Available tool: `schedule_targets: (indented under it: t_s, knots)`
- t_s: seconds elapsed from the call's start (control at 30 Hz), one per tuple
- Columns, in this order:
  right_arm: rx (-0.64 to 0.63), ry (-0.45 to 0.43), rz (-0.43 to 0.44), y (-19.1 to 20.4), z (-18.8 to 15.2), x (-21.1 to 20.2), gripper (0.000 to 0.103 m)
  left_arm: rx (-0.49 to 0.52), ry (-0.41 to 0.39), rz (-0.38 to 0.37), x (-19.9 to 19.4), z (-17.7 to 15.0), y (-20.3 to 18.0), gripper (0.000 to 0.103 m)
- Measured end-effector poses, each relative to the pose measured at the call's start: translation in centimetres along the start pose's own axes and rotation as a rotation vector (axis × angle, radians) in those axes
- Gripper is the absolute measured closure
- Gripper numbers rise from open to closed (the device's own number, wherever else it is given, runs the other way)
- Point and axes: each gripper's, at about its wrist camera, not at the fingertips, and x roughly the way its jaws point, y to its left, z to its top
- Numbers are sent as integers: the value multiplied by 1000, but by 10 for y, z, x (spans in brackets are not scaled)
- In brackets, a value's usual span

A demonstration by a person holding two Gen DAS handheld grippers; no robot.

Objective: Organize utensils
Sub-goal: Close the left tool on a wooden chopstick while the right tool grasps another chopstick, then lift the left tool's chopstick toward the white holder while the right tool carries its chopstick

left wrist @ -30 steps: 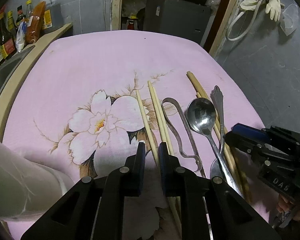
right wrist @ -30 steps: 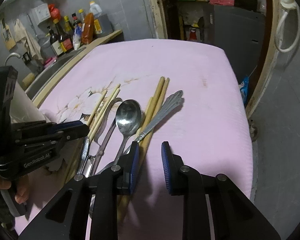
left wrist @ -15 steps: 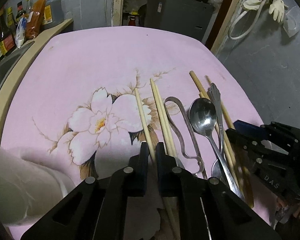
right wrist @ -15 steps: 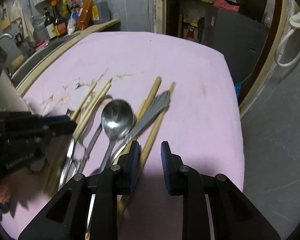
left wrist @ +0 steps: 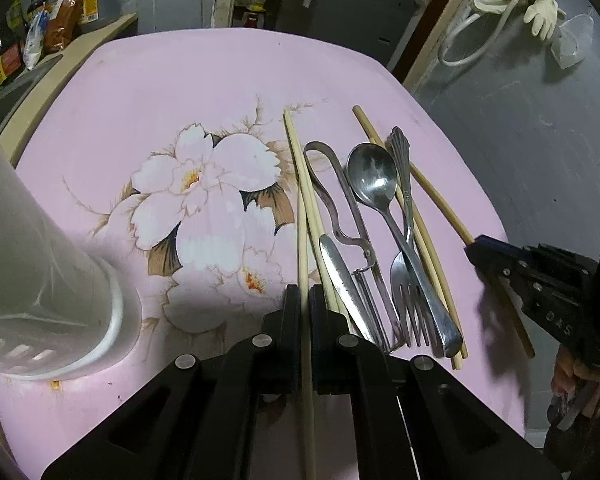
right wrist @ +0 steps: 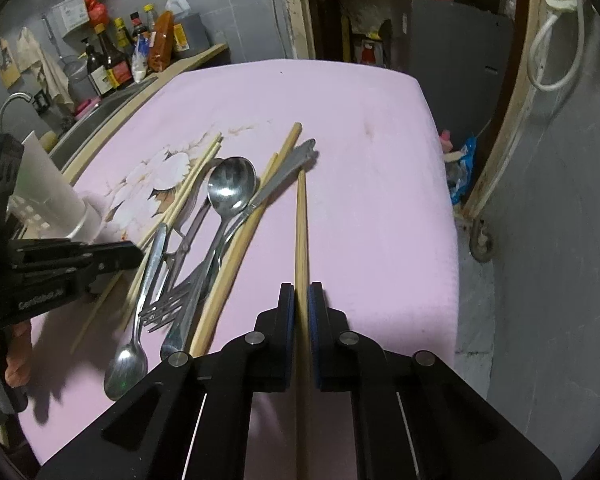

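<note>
Left gripper (left wrist: 305, 300): clamped on a pale chopstick (left wrist: 300, 216).
Right gripper (right wrist: 301, 300): clamped on a darker chopstick (right wrist: 301, 220).
Done: nothing is seen in the white holder (left wrist: 40, 272) yet.
Left: spoon (left wrist: 374, 184), fork (left wrist: 406, 276), peeler (left wrist: 340, 216) and other chopsticks lie together on the pink cloth (left wrist: 180, 80).

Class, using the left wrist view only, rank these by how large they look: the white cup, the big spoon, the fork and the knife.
1. white cup, though it sits nearest the camera, which inflates it.
2. big spoon.
3. fork.
4. knife, partly hidden behind the left gripper, so unsure.
</note>
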Motion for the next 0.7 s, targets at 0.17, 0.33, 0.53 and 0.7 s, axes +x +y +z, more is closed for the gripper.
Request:
schedule_targets:
  t_s: [0.17, 0.33, 0.53, 0.7]
  knots:
    - [-1, 34, -19, 5, 18, 16, 90, 24, 30, 23, 2, 5, -4, 100]
    - [-2, 35, -26, 5, 17, 17, 98, 47, 25, 14, 0, -1, -9, 100]
    - [186, -17, 120, -21, -13, -13, 98, 16, 29, -30, -14, -15, -6, 101]
    - [287, -117, 220, -24, -41, -43, 98, -6, 8, -63, -38, -36, -3, 101]
